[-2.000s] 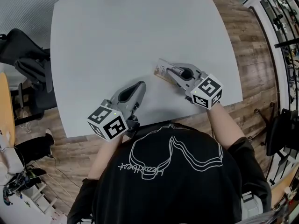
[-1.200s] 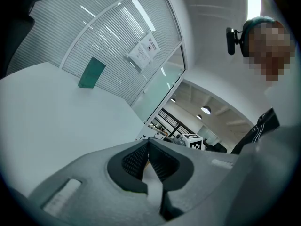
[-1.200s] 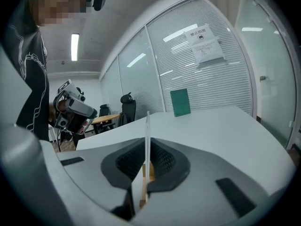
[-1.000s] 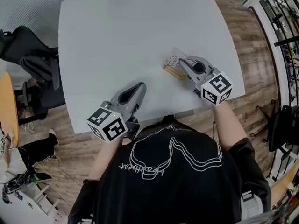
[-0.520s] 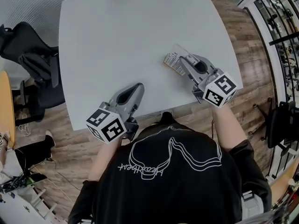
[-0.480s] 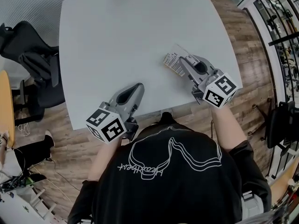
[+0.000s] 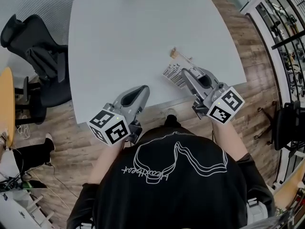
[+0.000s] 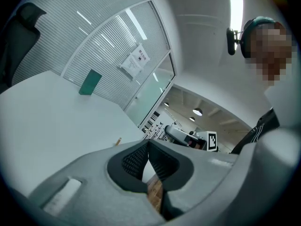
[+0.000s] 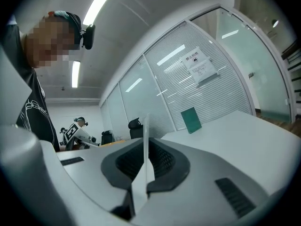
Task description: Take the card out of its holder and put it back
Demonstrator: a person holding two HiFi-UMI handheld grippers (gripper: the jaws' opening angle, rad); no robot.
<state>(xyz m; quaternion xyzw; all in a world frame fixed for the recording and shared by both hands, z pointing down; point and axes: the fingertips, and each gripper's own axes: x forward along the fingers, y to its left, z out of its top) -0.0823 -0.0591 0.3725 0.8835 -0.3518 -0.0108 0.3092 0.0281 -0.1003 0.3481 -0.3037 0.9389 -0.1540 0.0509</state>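
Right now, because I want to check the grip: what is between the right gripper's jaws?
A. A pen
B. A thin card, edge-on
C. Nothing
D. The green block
B: the right gripper view shows the right gripper with its jaws closed on the card, which stands edge-on between them.

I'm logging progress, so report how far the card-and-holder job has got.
Done: the right gripper is shut on the holder, pinching its thin clear edge. In hand: the holder is held over the table, the card apparently still inside. Left: the left gripper, shut and empty, is clear of it; pulling the card out and sliding it back remain.
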